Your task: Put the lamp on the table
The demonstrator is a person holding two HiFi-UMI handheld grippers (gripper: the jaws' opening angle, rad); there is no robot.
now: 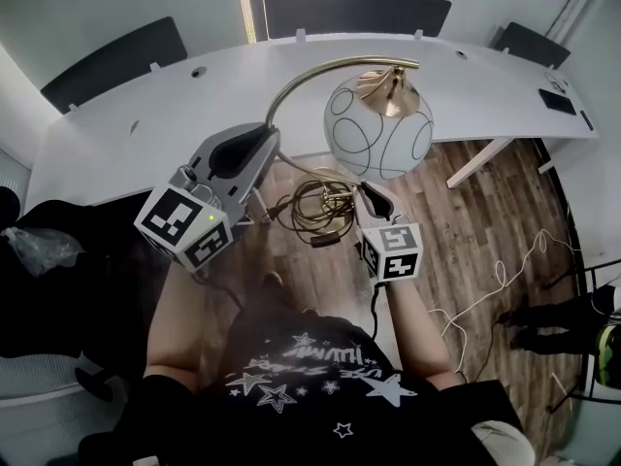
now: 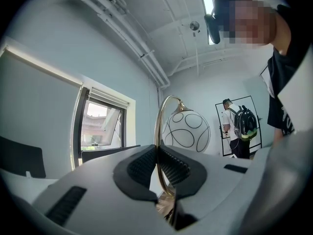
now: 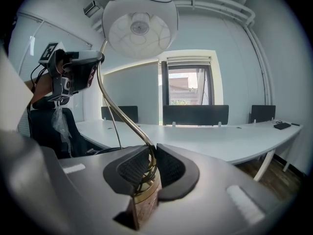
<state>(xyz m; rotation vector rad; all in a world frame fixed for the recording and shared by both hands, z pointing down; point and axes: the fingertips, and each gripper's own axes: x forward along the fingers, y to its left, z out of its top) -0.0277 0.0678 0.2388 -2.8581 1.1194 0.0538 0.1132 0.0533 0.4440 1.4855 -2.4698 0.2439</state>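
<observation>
The lamp has a white globe shade (image 1: pixel 378 129) with black circle lines and a curved brass stem (image 1: pixel 291 83). It hangs in the air in front of the white curved table (image 1: pixel 466 85). My left gripper (image 1: pixel 264 149) is shut on the brass stem (image 2: pixel 157 131), with the globe (image 2: pixel 186 131) beyond its jaws. My right gripper (image 1: pixel 367 194) sits under the globe, shut on the lower stem (image 3: pixel 148 166) next to the lamp's base. The globe (image 3: pixel 140 21) hangs above it. The lamp's cord (image 1: pixel 315 202) dangles in a coil between the grippers.
Dark chairs (image 1: pixel 354 10) stand behind the table. Small black items (image 1: pixel 556 102) lie at its right end. A black office chair (image 1: pixel 58 260) is at my left. Loose cables (image 1: pixel 495 289) run over the wooden floor. A person with a backpack (image 2: pixel 237 126) stands far off.
</observation>
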